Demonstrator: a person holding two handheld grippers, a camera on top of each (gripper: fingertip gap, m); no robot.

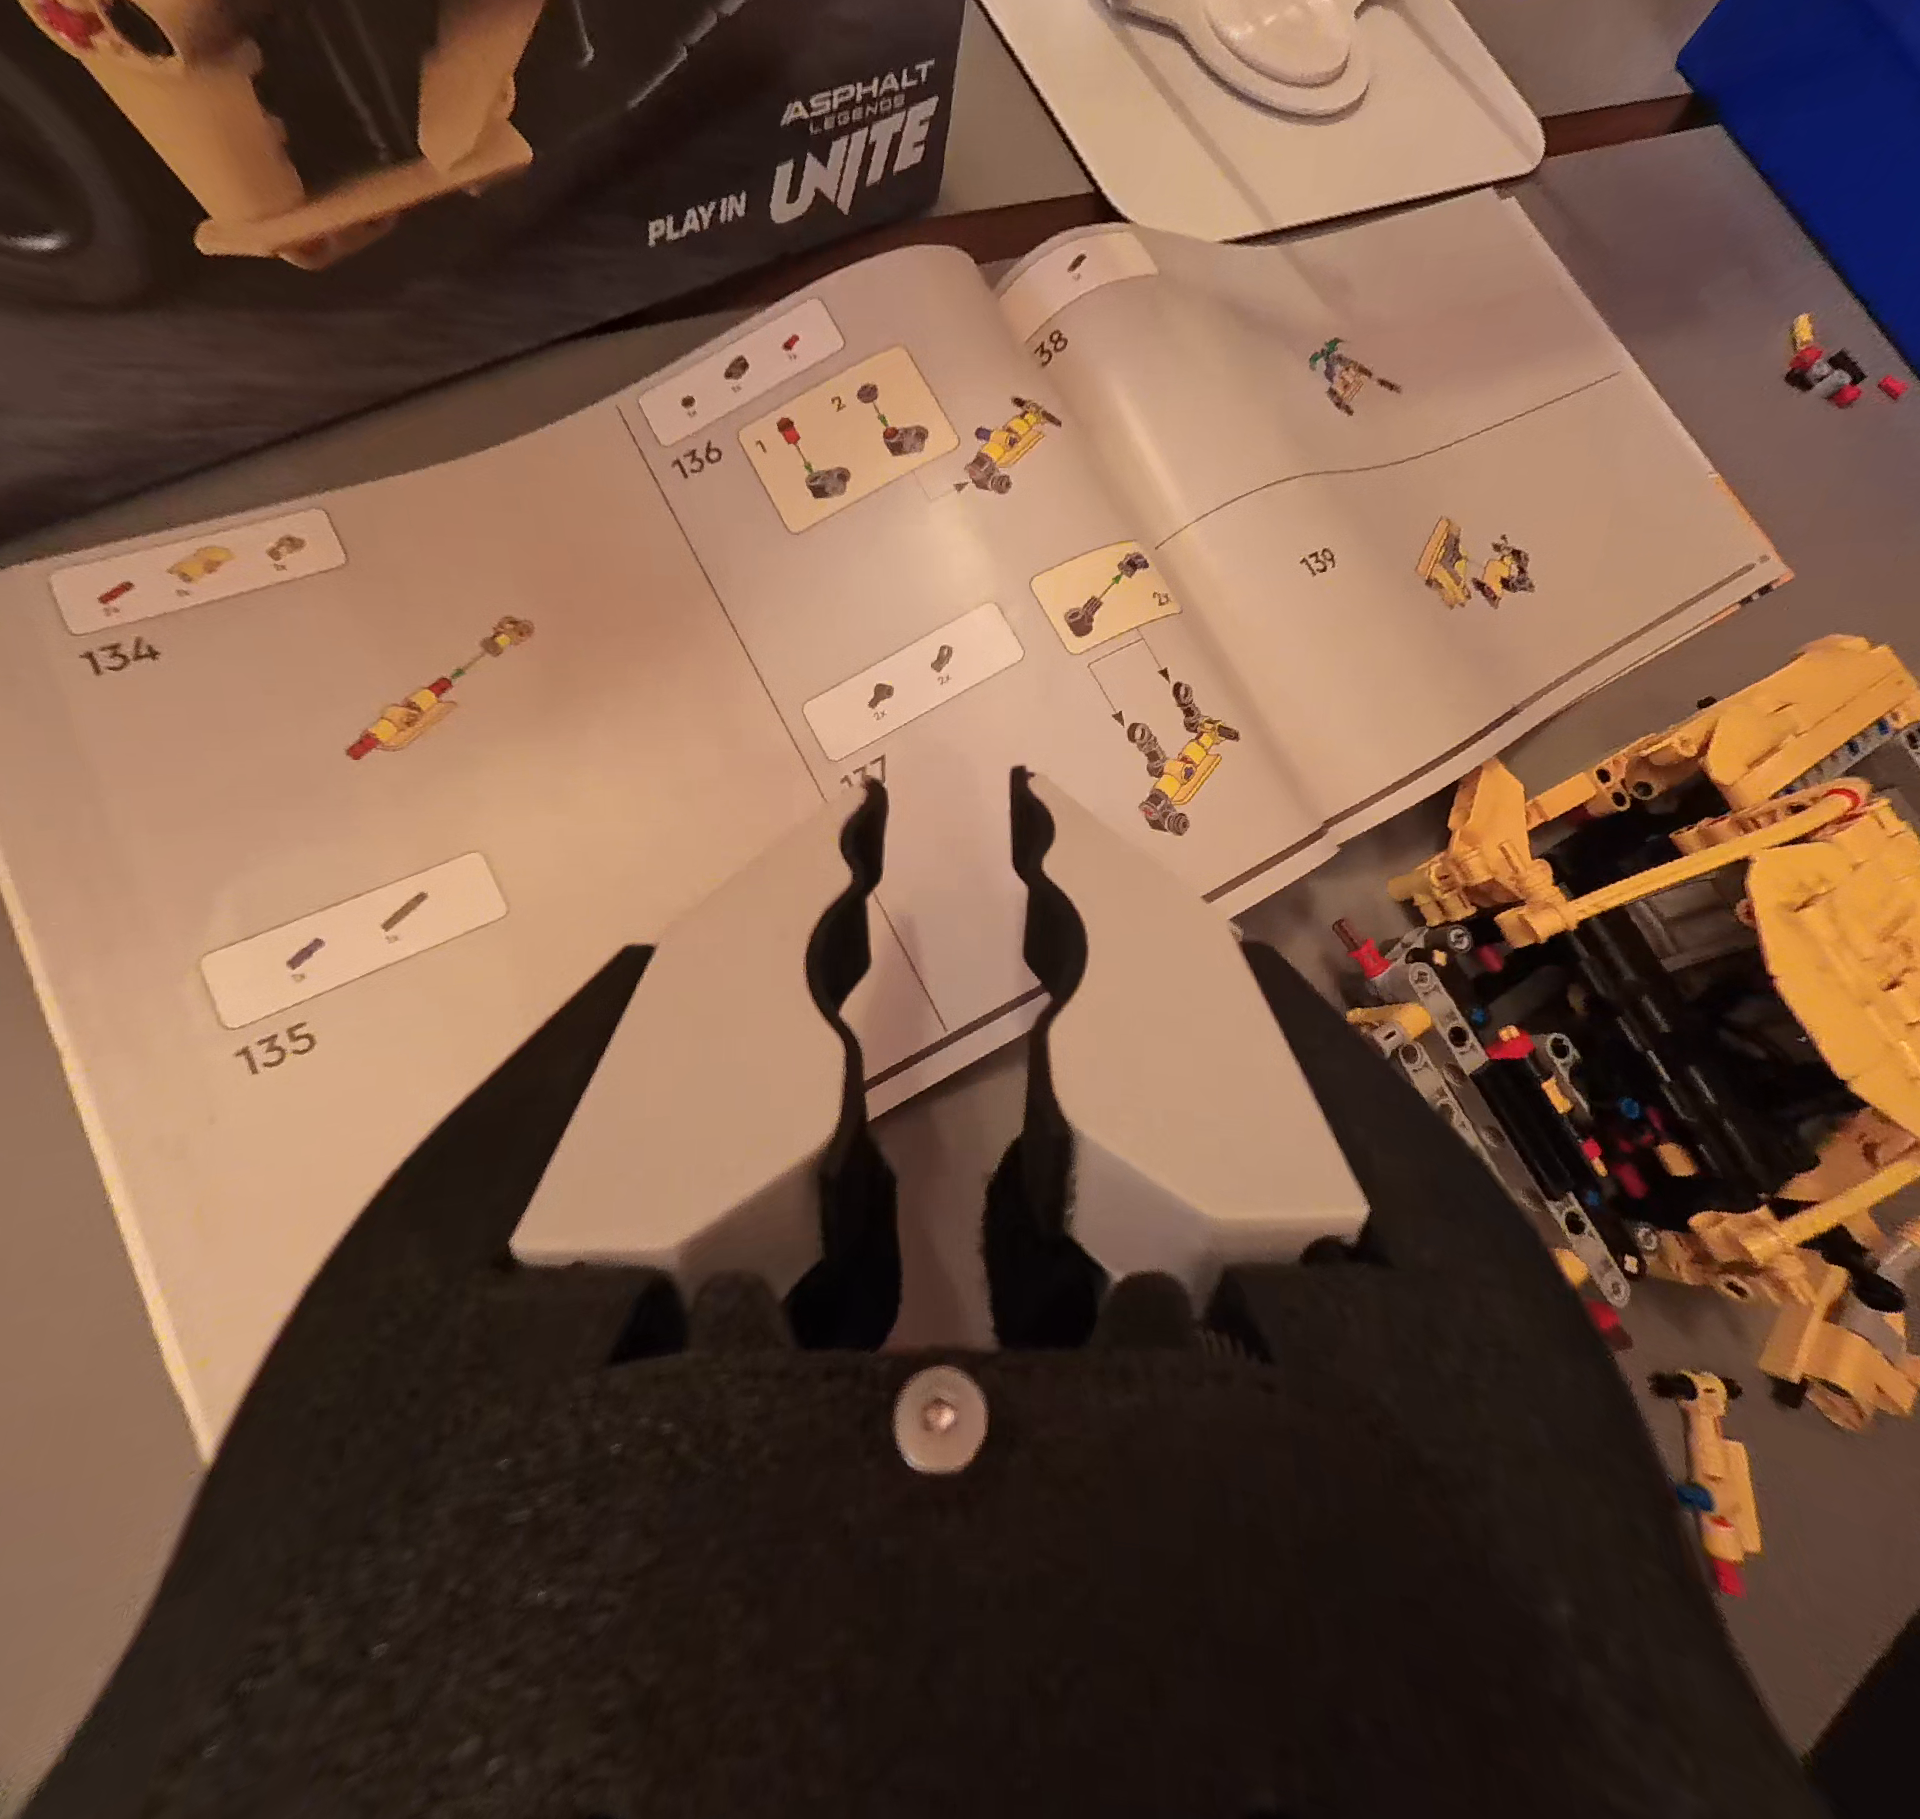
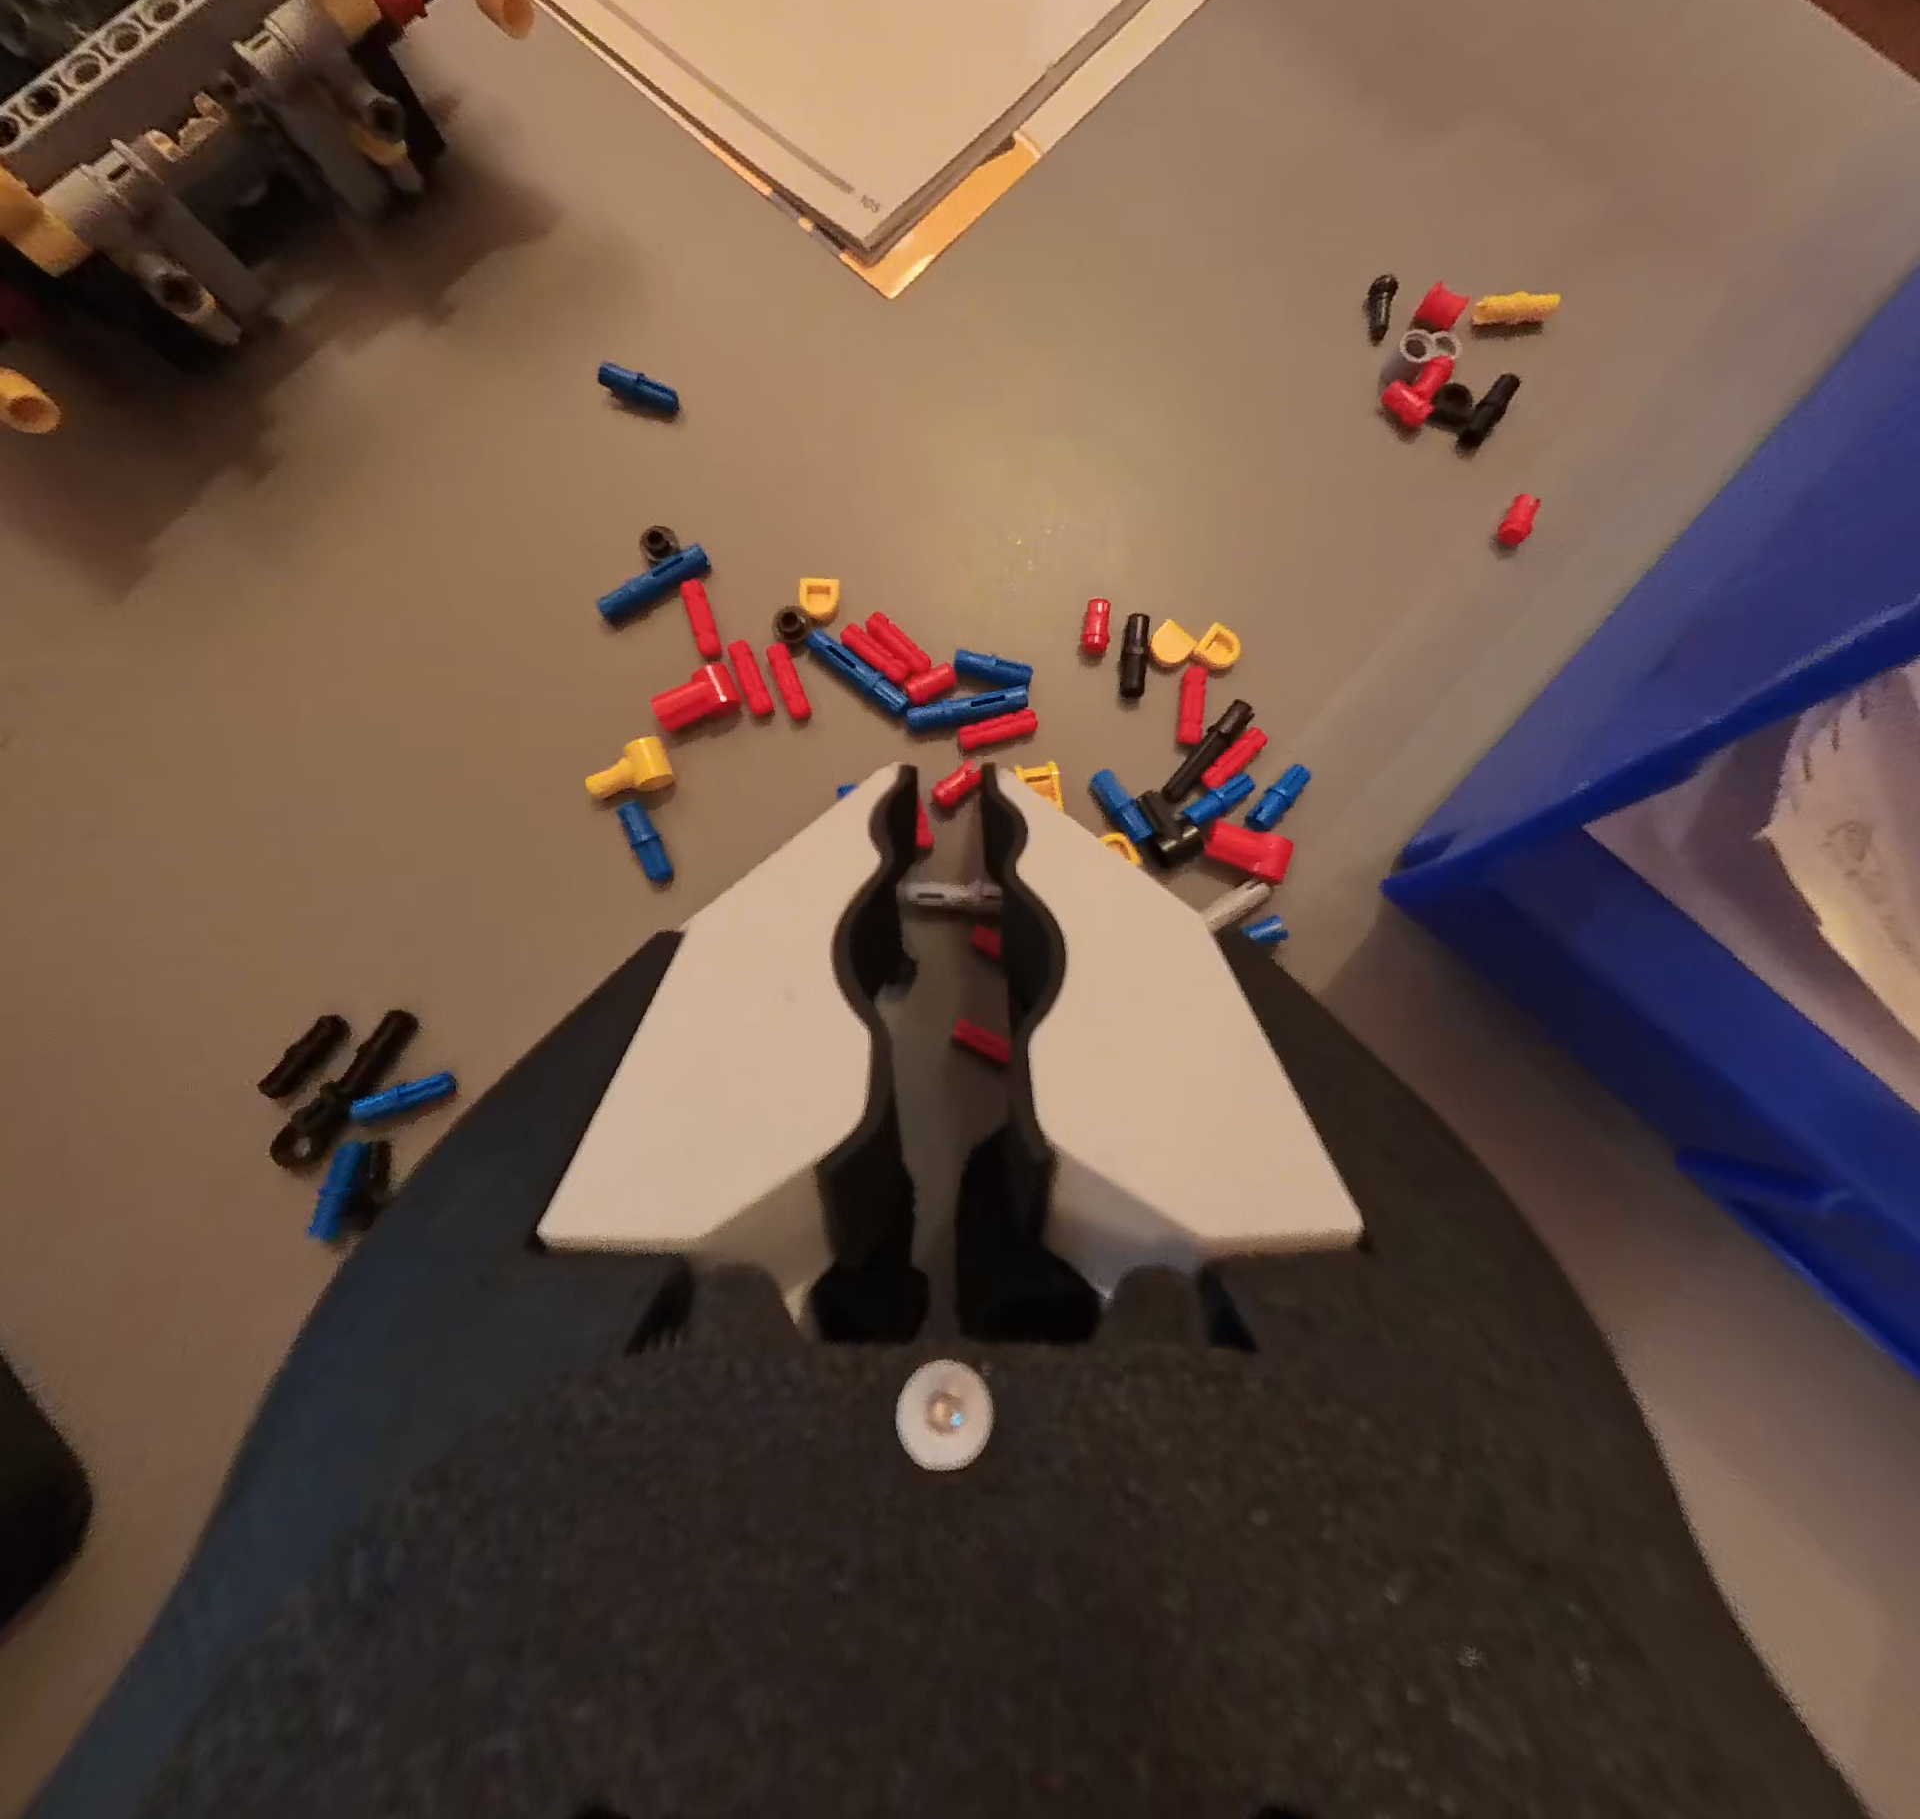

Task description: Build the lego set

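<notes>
In the left wrist view, my left gripper (image 1: 943,793) is open and empty above the open instruction booklet (image 1: 520,730). The half-built yellow and black lego model (image 1: 1662,990) stands to its right, with a small yellow sub-assembly (image 1: 1714,1489) lying in front of it. In the right wrist view, my right gripper (image 2: 945,777) hangs low over a scatter of red, blue, black and yellow pins (image 2: 883,668). Its jaws stand a narrow gap apart. A red pin (image 2: 956,782) lies at the tips. A grey pin (image 2: 940,894) shows across the gap; I cannot tell whether the jaws touch it.
The dark set box (image 1: 416,107) stands behind the booklet, with a white stand (image 1: 1247,86) at the back. A blue bin (image 2: 1714,730) is on the right. A small cluster of pins (image 2: 1444,356) lies near it, and black and blue pins (image 2: 343,1104) lie front left. The model's corner (image 2: 156,107) is at the far left. Left tips to right tips: about 45 cm.
</notes>
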